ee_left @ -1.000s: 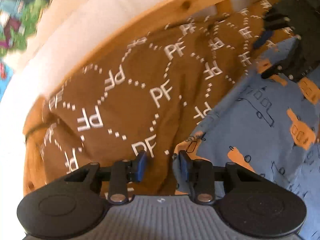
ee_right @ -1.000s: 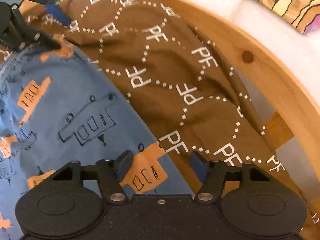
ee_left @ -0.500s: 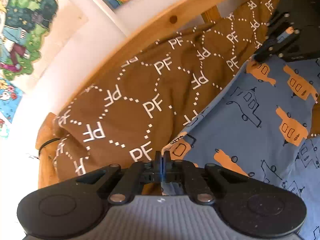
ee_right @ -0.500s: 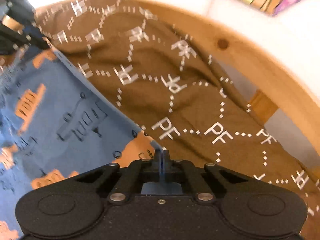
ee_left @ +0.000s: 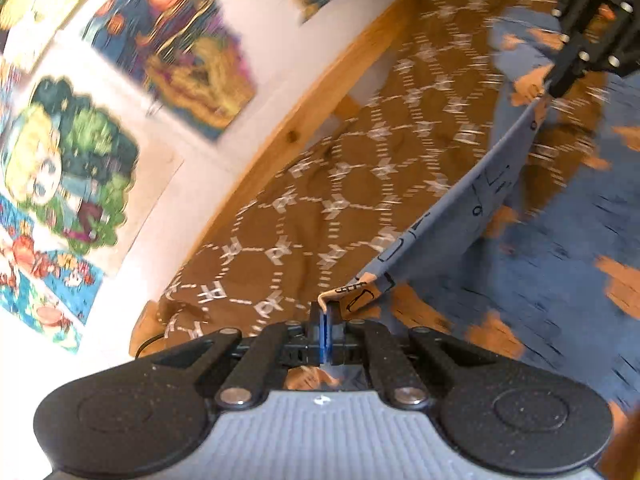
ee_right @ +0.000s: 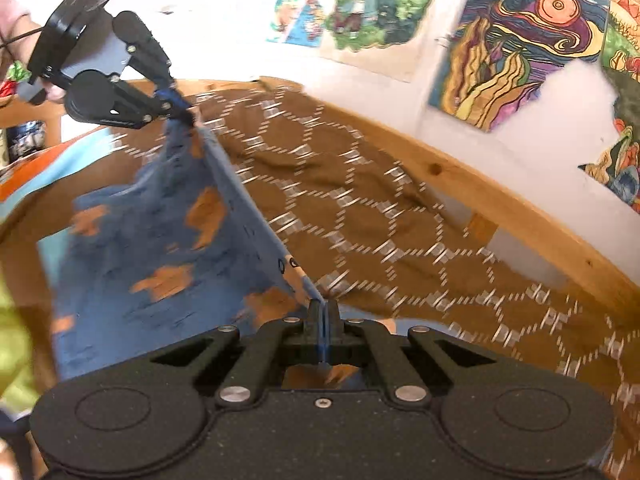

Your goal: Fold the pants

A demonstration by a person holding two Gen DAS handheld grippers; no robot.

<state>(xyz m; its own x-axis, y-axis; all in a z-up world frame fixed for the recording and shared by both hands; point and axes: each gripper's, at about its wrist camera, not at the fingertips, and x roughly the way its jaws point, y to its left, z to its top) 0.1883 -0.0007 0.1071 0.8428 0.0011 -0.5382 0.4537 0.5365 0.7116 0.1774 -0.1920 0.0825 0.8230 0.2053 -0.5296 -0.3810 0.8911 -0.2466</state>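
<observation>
pants [ee_left: 540, 248]: soft blue cloth
blanket [ee_right: 360, 200]: brown cloth, matt
bed rail [ee_right: 500, 184]: smooth wood
grippers: matt black plastic
pictures [ee_right: 520, 40]: paper

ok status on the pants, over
Left gripper and right gripper both shut on pants edge. Edge taut, lifted over brown bedspread. Nothing in the way.

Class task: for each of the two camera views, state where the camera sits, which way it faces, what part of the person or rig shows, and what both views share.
Left wrist view: on the left gripper, looking along its shut jaws across the lifted blue pants toward the right gripper.
Right wrist view: on the right gripper, facing the left gripper and the hand holding it.
Shared: pants, brown patterned blanket, wooden bed rail, wall posters.
</observation>
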